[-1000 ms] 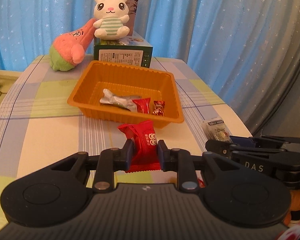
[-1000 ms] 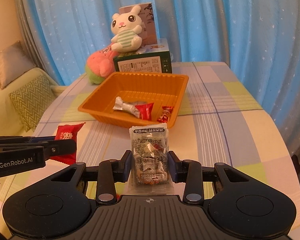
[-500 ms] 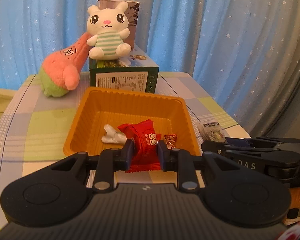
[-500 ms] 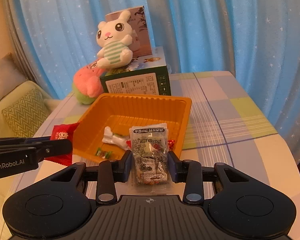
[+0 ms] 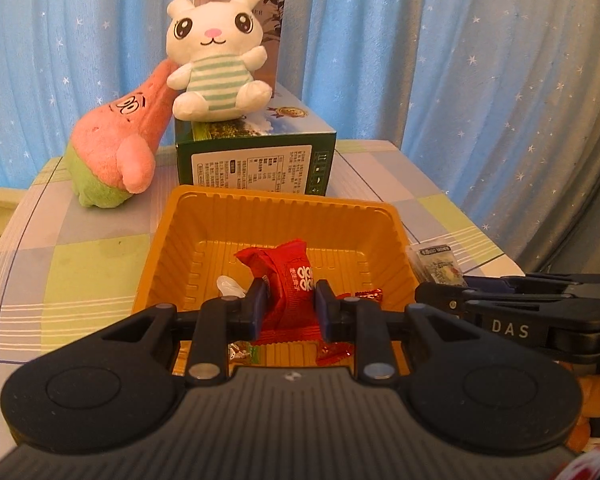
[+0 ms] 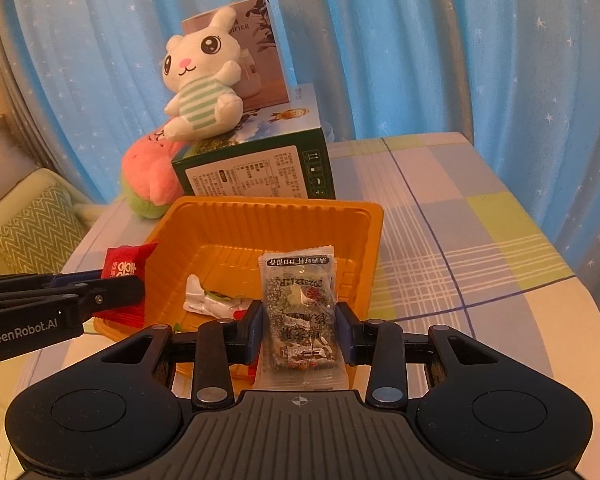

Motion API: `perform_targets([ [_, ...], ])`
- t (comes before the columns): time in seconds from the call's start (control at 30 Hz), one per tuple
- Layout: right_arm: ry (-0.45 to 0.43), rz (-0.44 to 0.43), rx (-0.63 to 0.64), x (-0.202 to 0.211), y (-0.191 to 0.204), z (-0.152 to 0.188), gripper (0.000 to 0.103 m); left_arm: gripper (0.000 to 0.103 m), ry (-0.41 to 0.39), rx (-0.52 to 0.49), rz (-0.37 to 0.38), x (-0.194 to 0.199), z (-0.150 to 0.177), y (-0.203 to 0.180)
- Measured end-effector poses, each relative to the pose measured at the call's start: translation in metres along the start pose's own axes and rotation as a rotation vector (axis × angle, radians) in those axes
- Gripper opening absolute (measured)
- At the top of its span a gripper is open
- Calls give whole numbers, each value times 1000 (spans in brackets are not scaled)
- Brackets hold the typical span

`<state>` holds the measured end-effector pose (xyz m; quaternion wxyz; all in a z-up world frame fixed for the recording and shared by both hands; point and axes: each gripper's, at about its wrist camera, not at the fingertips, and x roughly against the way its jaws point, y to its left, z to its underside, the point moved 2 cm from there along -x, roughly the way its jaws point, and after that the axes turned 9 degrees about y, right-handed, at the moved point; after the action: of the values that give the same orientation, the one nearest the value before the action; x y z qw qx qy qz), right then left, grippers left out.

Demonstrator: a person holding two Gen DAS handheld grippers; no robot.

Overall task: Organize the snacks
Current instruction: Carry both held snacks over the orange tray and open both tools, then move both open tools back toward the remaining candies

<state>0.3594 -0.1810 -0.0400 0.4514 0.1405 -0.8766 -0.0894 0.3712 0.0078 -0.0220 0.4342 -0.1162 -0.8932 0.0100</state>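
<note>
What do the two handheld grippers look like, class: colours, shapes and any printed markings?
Both are black plastic. The left gripper and right gripper each have a ribbed grey-black body, two rounded lobes with circular discs, silver rivets on the linkage bars, and dark blue fingers. Seen from the side, one reads "GenRobot.AI" and the other "DAS" in white. No cables or sleeves show.

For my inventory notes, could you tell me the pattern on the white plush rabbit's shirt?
Pale green and white stripes on the white plush rabbit, clearest in the left wrist view.

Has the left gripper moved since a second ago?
Yes. The left gripper, shut on the red snack packet, has advanced from short of the orange tray to over it.
</note>
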Motion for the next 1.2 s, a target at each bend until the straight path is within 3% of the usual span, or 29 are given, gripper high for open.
perform_targets([
  [0.23,8,6,-12,-8,-4,-1,38,23,-23,37,12,-17,-3,11],
  [0.33,10,2,-18,-9,-5,-1,38,31,-16,55,12,-23,-4,16],
  [1.0,-7,-17,-7,-11,0,-9,38,33,-19,73,6,-6,15,23],
  [1.07,-1,-27,-9,-15,0,-10,42,33,-17,76,7,-5,17,24],
  [1.13,-24,-39,-37,-12,-4,-11,60,33,-18,79,9,-2,21,24],
  [1.2,-40,-47,-49,-6,-6,-10,61,33,-20,86,16,2,26,25],
])
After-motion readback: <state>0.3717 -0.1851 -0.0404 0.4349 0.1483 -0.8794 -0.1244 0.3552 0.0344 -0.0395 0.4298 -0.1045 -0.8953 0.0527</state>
